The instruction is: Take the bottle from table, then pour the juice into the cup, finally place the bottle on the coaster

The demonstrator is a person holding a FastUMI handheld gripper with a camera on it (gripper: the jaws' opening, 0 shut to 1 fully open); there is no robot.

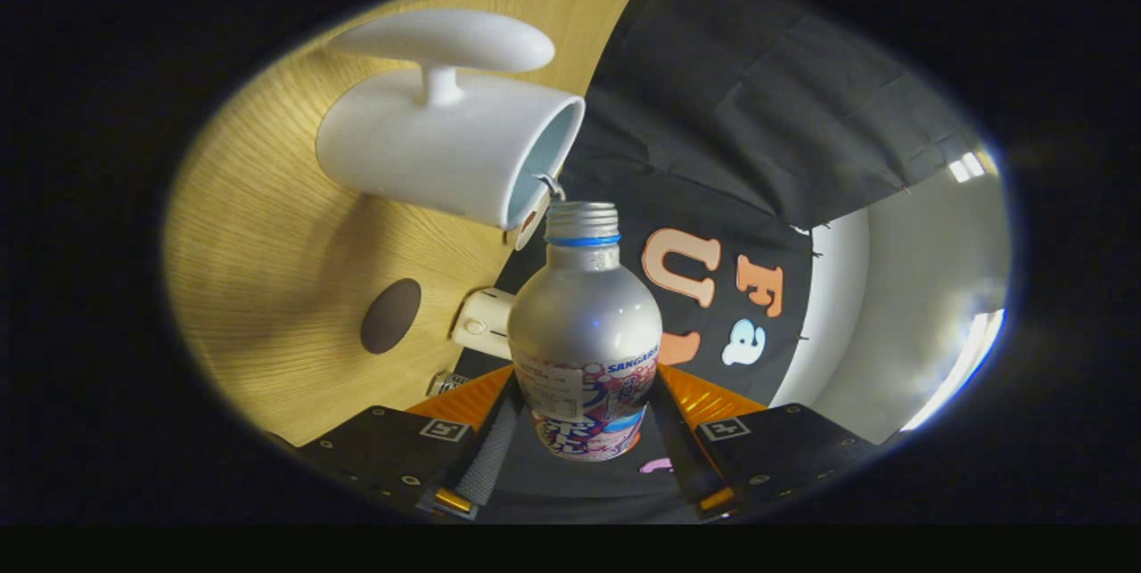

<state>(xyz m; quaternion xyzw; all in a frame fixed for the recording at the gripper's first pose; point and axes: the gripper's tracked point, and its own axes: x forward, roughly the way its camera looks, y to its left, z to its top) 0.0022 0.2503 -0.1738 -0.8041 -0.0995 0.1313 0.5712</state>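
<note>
1. My gripper [584, 448] is closed around the bottle [586, 332]: one finger presses on each side of its lower body, at the printed label.
2. The bottle is silver metal with a rounded shoulder, a blue ring at the neck and a threaded mouth with no cap on it. It lies along my fingers, its mouth pointing away from me.
3. The whole view is rolled over, so the wooden tabletop [267, 261] stands like a wall beside the bottle. I am holding the bottle tipped well off upright.
4. The white cup [446, 145] sits on the tabletop with its pale blue inside open toward the bottle. Its handle [446, 43] faces away from my fingers.
5. The bottle's mouth is just beside the cup's rim, right at its lip. A small glint shows between them; it may be liquid, but the view is too poor to be sure.
6. A dark round coaster [390, 315] lies flat on the tabletop, apart from the cup and nearer to my fingers.
7. A small white fitting [482, 322] sits at the tabletop's edge, just beside the bottle's body.
</note>
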